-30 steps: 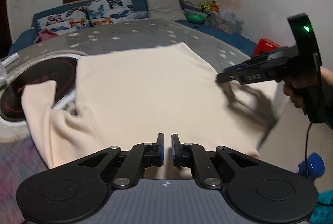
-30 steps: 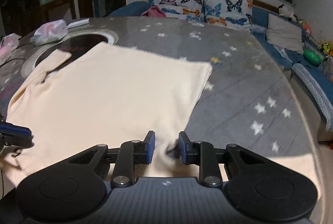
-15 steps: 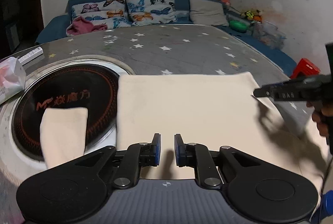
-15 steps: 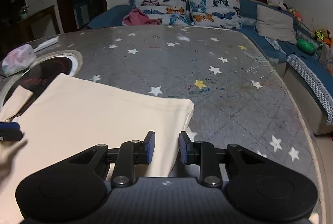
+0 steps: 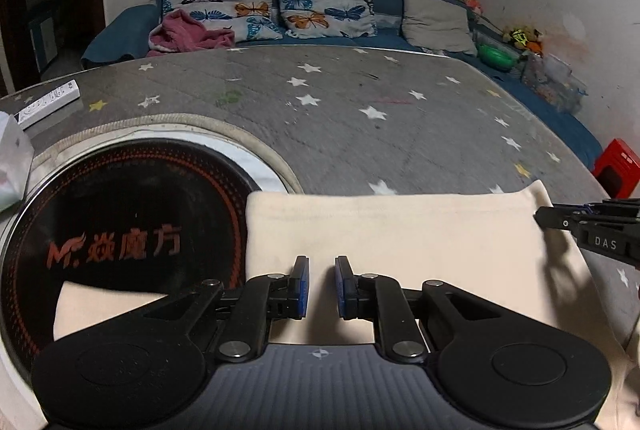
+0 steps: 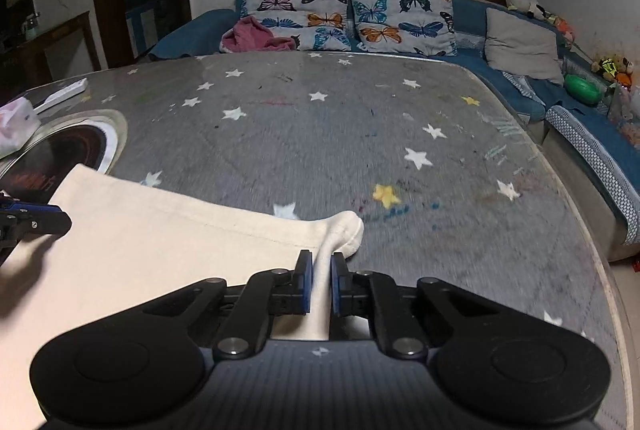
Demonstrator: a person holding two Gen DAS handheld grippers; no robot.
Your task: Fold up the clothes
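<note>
On the far left of the desk (image 5: 340, 118), a cream sleeve (image 5: 100, 306) lay flat over the round black cooktop (image 5: 120, 222), spread out there because the garment was too wide for the grey part alone. Next to it the cream garment (image 5: 400, 242) lay on the desk near my edge, its far border straight, which I judged to be a fold line.

My left gripper (image 5: 319, 288) was over the left part of this garment. The blue pads had a narrow gap between them, and I saw cloth only under them, not between them, so I believe this gripper held nothing.

On the right, my right gripper (image 6: 319, 280) was almost closed and pinched a strip of the cloth, and the corner (image 6: 348, 230) rose in a small roll ahead of the pads. I held this corner to carry the right side over for the next fold.
</note>
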